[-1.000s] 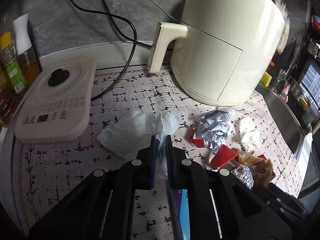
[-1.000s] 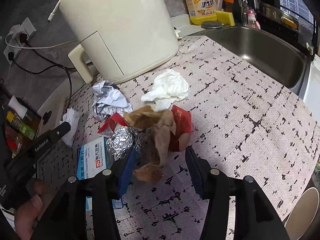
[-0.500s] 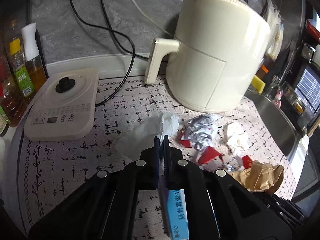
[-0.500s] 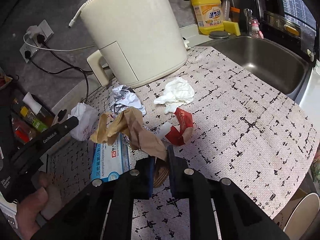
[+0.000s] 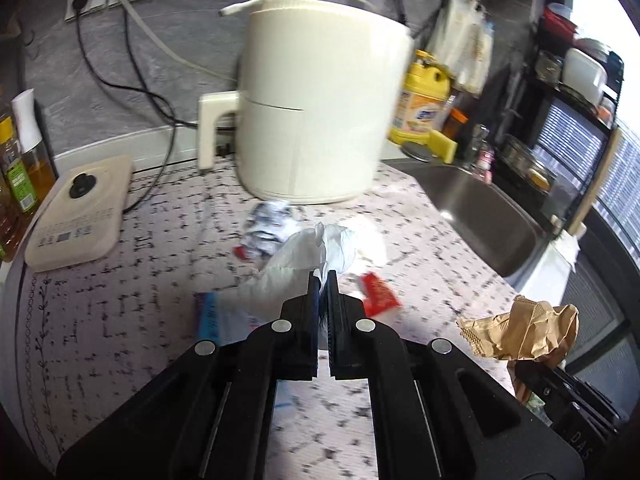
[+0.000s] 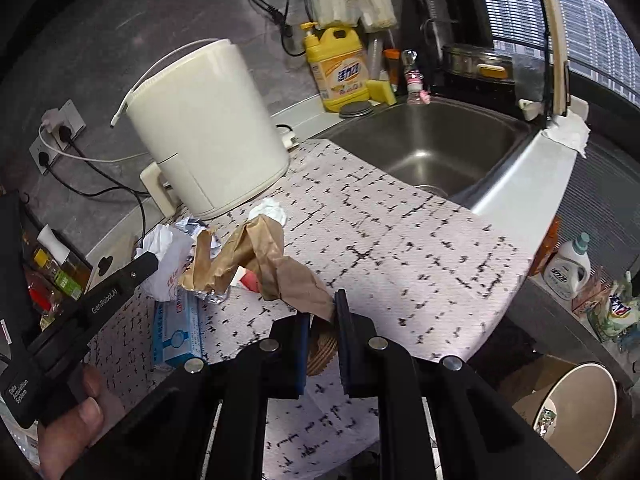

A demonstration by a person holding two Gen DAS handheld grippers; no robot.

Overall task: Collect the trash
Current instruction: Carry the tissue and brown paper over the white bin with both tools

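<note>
My left gripper (image 5: 323,278) is shut on a crumpled white paper (image 5: 298,258), held up above the patterned counter mat (image 5: 120,320). In the right wrist view that left gripper (image 6: 148,261) appears at the left with the white paper (image 6: 168,246). My right gripper (image 6: 324,314) is shut on a crumpled brown paper bag (image 6: 260,260), which hangs clear of the mat; the brown bag (image 5: 520,330) also shows in the left wrist view. On the mat lie a red wrapper (image 5: 378,300), a blue box (image 6: 176,328), a foil ball (image 6: 216,297), a printed paper wad (image 5: 268,228) and a white tissue (image 6: 269,212).
A cream air fryer (image 6: 204,136) stands at the back, with a steel sink (image 6: 432,144) to its right. A cooker base (image 5: 80,216) and oil bottles (image 5: 20,168) sit at the left. A round bin (image 6: 576,412) stands on the floor below the counter edge.
My right gripper shut on the brown bag and lifted it. Both grippers rose and drew back from the counter, each carrying its paper; the views swung toward the sink.
</note>
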